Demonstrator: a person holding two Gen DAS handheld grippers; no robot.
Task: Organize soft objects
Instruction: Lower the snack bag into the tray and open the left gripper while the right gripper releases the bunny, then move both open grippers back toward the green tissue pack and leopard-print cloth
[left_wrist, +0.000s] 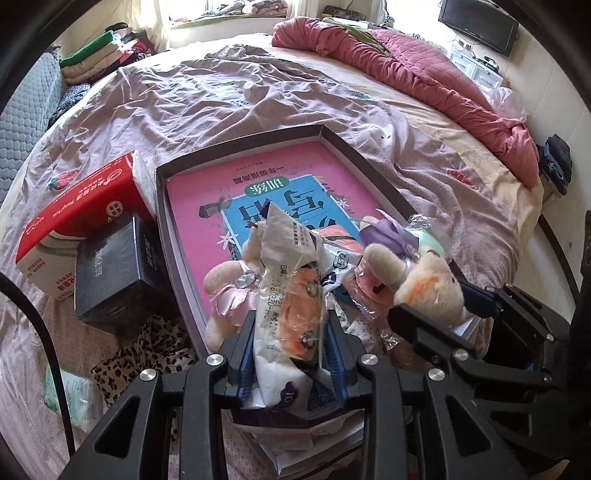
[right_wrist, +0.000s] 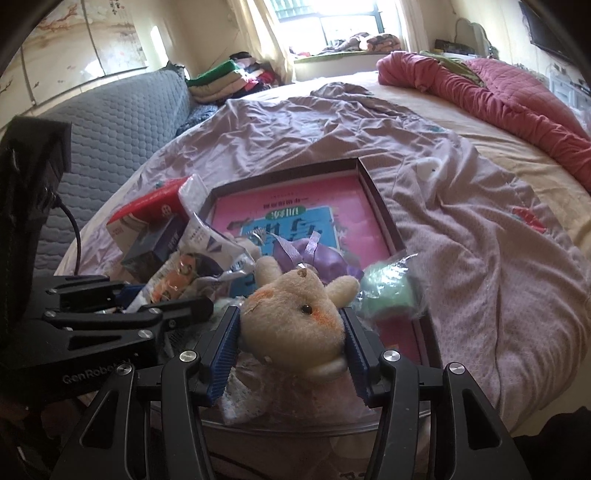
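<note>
A shallow dark box (left_wrist: 162, 206) with a pink book (left_wrist: 207, 192) in it lies on the bed. My left gripper (left_wrist: 290, 325) is shut on a white plastic packet with orange print (left_wrist: 291, 295), held over the box's near end. My right gripper (right_wrist: 293, 321) is shut on the head of a cream plush rabbit (right_wrist: 295, 314), which also shows in the left wrist view (left_wrist: 428, 284). A second cream plush with a pink skirt (left_wrist: 225, 291) lies at the box's near left. A purple ribbon bundle (right_wrist: 321, 258) and a green wrapped soft thing (right_wrist: 388, 295) lie behind the rabbit.
A red tissue pack (left_wrist: 77, 210) and a black box (left_wrist: 118, 273) lie left of the dark box. A leopard-print cloth (left_wrist: 147, 354) and a pale green packet (left_wrist: 70, 398) lie nearer. A crumpled pink quilt (left_wrist: 424, 77) lies far right. Folded clothes (left_wrist: 99, 55) are stacked far left.
</note>
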